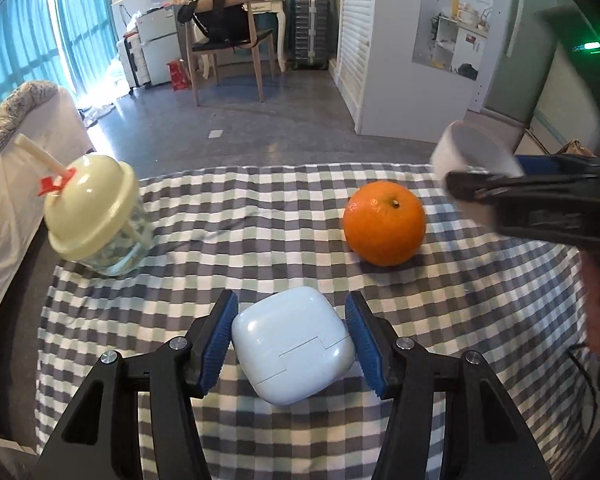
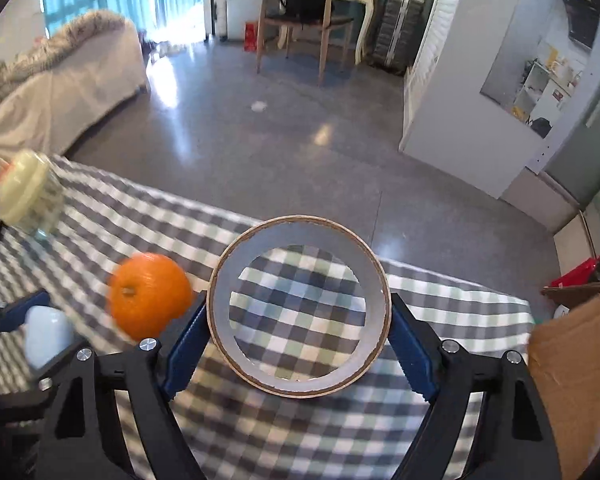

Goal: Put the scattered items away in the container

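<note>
Both grippers grip cargo: our left gripper pinches the pale blue case, our right gripper clasps the tape ring. On the checked cloth, an orange sits at one o'clock of the case, a lidded straw jar at ten. A cardboard box stands at three o'clock of the ring. We read no writing.

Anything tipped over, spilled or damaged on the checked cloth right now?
Nothing stands out. The glass jar with the cream dome lid and straw only leans through lens curve; no spill shows. The round orange looks whole, and the pale blue earbud case is shut.
</note>
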### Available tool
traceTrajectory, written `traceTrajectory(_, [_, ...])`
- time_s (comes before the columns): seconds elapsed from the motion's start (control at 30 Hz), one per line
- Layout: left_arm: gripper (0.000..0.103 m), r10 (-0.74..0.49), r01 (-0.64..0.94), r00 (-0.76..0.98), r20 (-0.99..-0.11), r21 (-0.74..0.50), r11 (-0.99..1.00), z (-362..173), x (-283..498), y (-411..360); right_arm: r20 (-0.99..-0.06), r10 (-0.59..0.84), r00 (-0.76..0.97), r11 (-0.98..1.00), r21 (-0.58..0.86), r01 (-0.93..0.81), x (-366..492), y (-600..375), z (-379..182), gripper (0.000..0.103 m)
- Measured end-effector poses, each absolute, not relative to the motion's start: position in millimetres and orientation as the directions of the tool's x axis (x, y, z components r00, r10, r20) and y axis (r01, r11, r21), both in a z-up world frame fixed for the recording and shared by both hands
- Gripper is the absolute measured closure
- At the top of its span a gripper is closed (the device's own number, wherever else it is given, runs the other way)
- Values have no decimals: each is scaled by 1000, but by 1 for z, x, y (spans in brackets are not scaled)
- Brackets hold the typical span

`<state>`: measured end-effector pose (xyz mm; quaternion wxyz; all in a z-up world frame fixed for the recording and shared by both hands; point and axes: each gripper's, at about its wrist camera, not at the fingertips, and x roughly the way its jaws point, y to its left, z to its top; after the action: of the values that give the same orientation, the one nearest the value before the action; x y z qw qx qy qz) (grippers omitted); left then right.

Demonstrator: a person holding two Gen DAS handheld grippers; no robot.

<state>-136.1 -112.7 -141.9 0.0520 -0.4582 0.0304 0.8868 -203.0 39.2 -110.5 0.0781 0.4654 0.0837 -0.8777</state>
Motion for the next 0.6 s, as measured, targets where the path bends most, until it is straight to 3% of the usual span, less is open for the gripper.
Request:
traceTrajectory(0.23, [46, 171, -236, -647, -743, -18, -972, -78, -106, -76, -724, -102, -682, -985, -24, 173, -121, 82, -21, 20])
traceTrajectory(0.43, [46, 397, -466, -638, -659, -80, -881, -12, -69, 1, -666, 41, -745, -996, -84, 21, -58, 158, 30, 20])
traceTrajectory(0.6, [46, 526, -617, -597, -606, -73, -784, 20, -41, 88, -686, 162, -709, -987, -99, -130, -18, 234, 28, 20])
